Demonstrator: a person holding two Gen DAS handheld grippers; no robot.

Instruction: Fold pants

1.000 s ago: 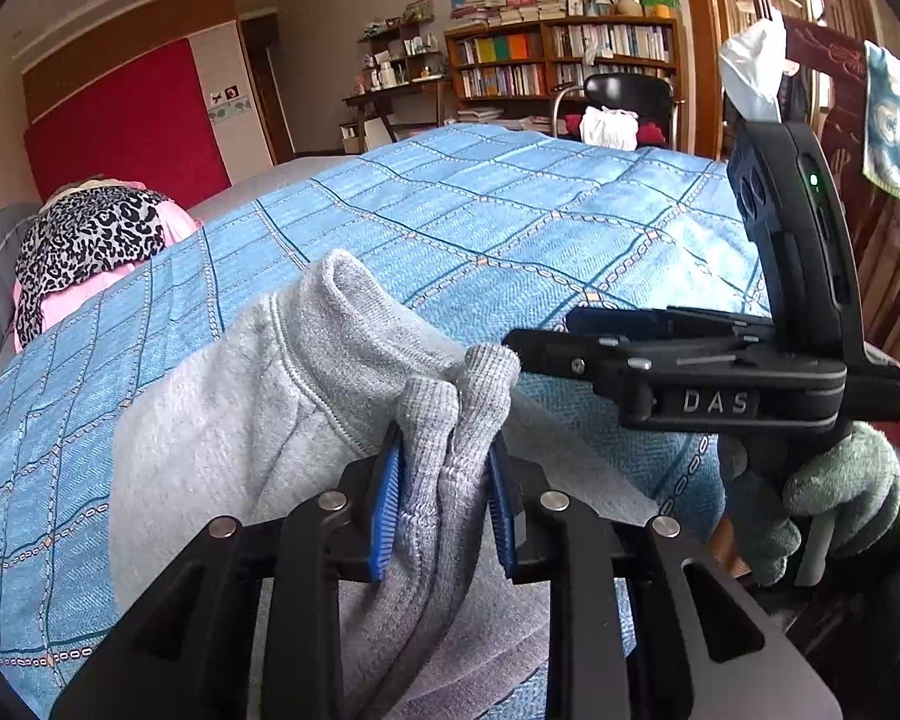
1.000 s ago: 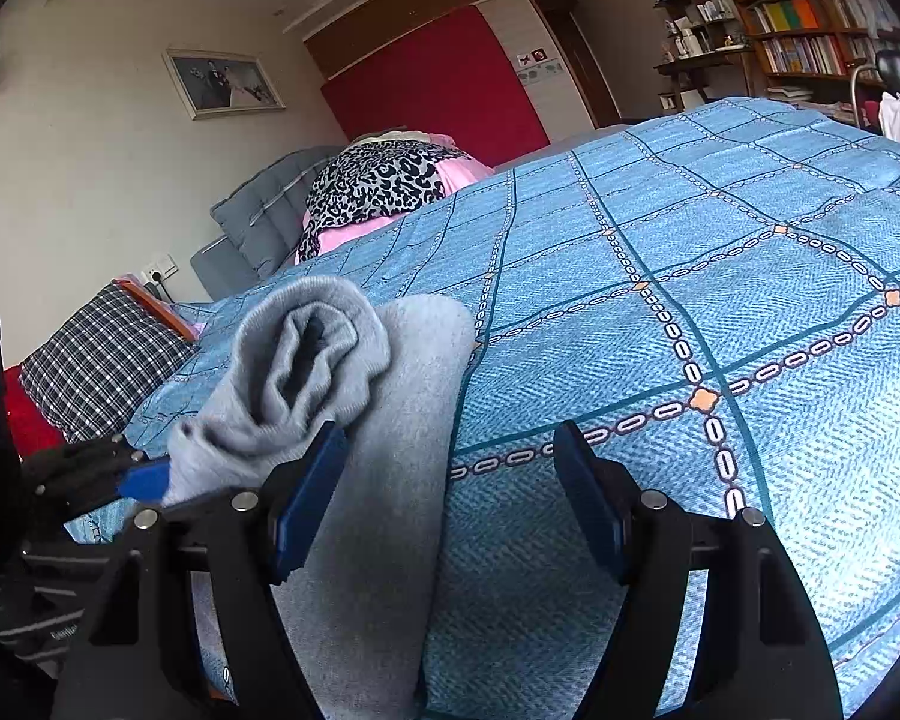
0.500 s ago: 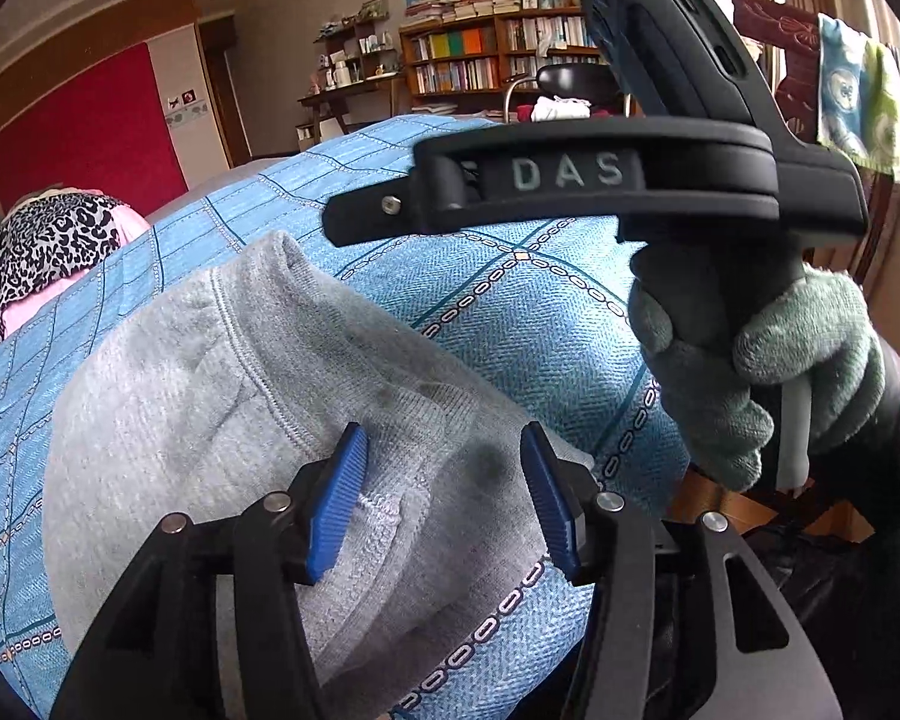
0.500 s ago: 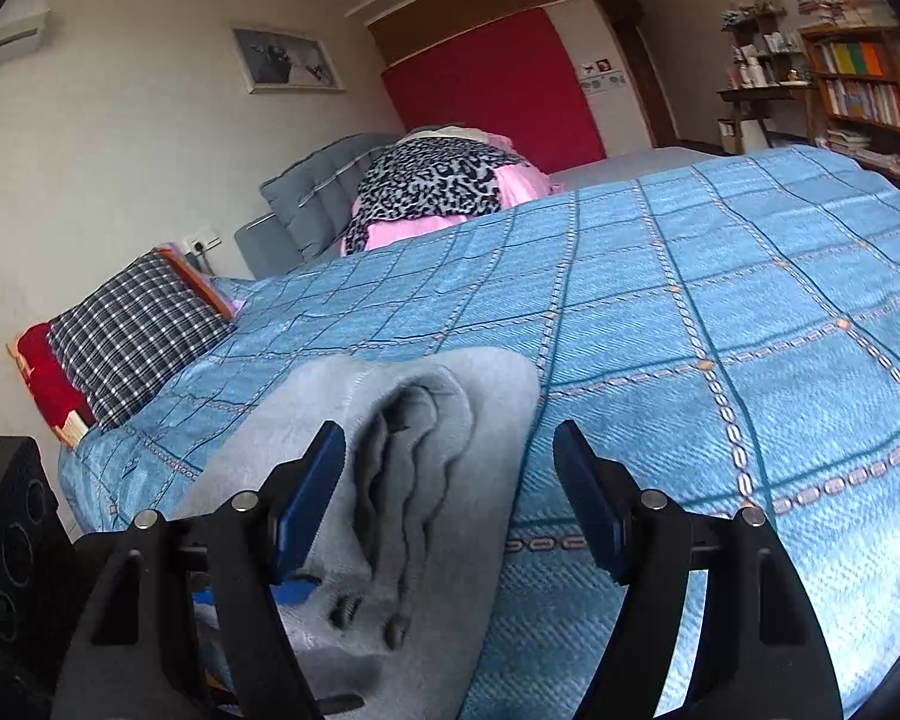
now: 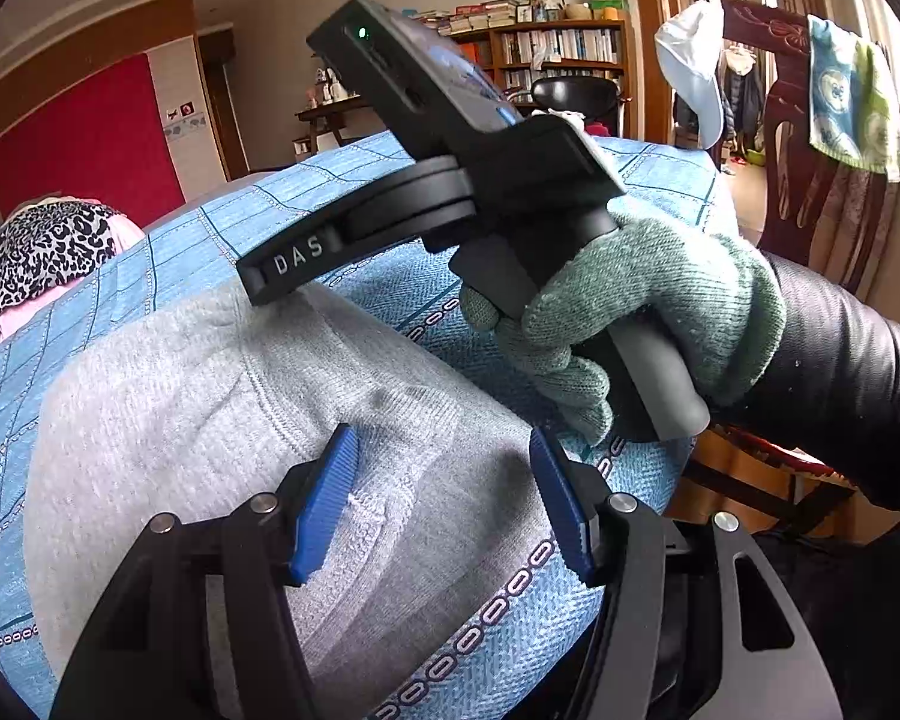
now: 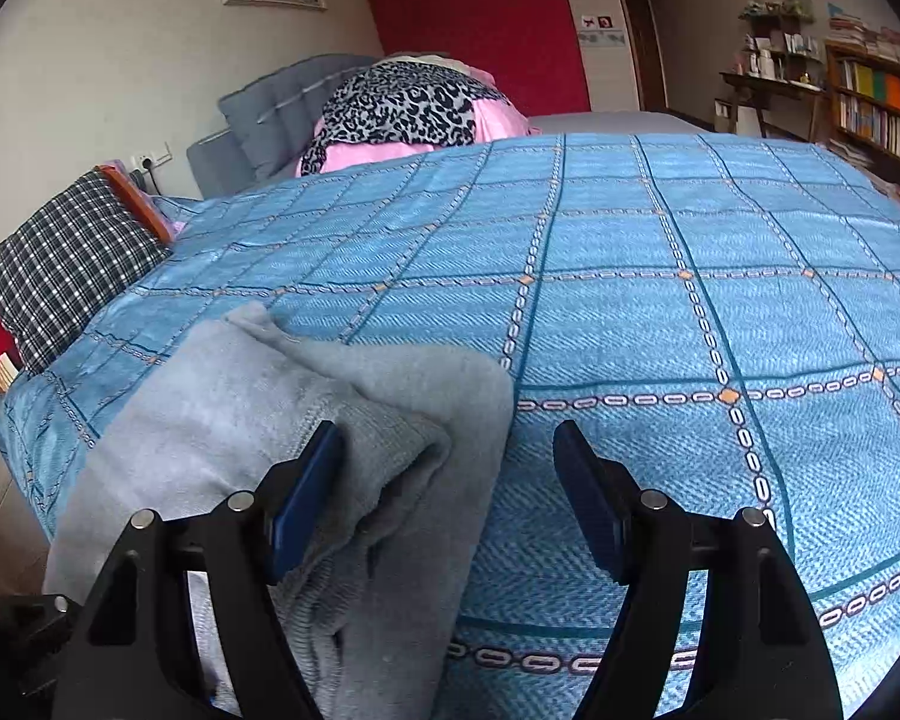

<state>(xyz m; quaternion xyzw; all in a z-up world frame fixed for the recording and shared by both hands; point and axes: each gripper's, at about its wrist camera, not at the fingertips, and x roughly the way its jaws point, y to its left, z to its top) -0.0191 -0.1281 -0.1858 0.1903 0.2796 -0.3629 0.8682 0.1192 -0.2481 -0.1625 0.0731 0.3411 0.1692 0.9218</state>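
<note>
The grey pants (image 5: 210,420) lie folded on the blue bedspread (image 5: 390,282) near its front edge; they also show in the right wrist view (image 6: 240,396). My left gripper (image 5: 444,498) is open, its blue pads just above the folded cloth and holding nothing. My right gripper (image 6: 450,498) is open over the right edge of the pants, its left pad touching the cloth. In the left wrist view the body of the right gripper (image 5: 450,180), held by a green-gloved hand, reaches over the pants.
The blue checked bedspread (image 6: 660,276) stretches away ahead. A leopard-print and pink bundle (image 6: 402,108) lies at the far end by a grey headboard. A plaid pillow (image 6: 60,270) sits at the left. Bookshelves (image 5: 558,54) and a chair with hung towels (image 5: 840,108) stand beyond the bed.
My left gripper has let go of the pants' cuff and opened wide. The cloth has dropped flat onto the fold. My right gripper has swung over the pants and stayed open.
</note>
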